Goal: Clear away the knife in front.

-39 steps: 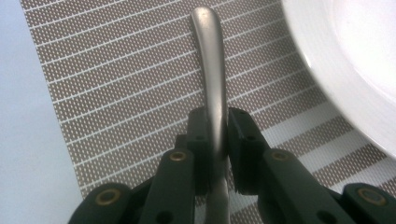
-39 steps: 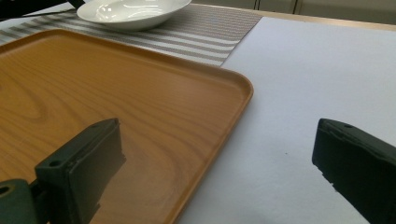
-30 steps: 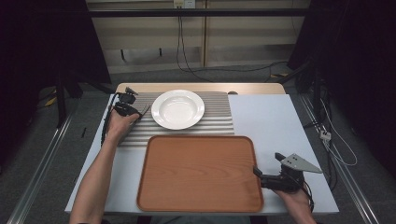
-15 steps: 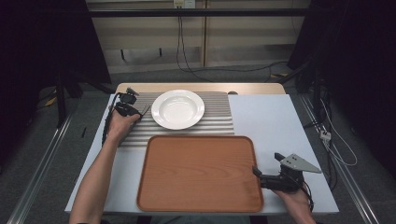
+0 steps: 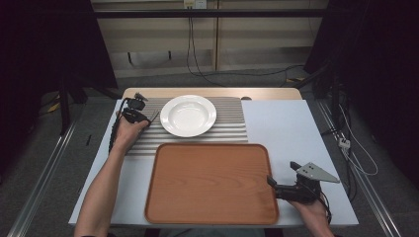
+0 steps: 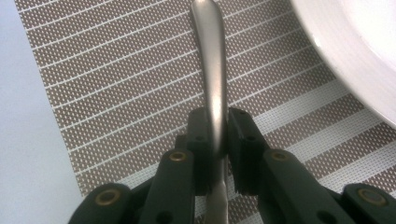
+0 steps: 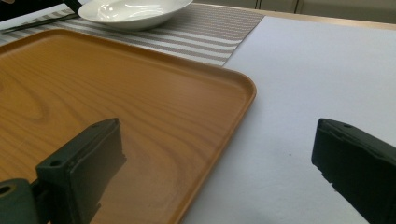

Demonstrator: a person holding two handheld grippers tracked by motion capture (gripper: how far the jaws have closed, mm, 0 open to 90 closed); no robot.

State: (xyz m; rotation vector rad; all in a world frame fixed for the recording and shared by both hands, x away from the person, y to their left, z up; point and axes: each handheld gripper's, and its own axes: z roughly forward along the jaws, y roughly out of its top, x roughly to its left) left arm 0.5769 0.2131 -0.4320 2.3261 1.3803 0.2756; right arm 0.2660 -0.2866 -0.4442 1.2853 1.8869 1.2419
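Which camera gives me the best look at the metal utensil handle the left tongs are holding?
The left gripper view: the metal handle runs up from between the left tongs, clamped above the striped mat. The high view shows a thin sliver by the plate; the right gripper view shows a dark, distant strip.

A lab-like recording room: a white table [image 5: 286, 128] among black curtains [image 5: 44, 59], loose cables [image 5: 190, 44] and floor rails [image 5: 44, 182].

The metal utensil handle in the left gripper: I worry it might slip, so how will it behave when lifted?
The utensil handle looks smooth and polished, so probably slippery. The left gripper pinches only its narrow shaft, so it may pivot. It looks solid metal, likely stiff.
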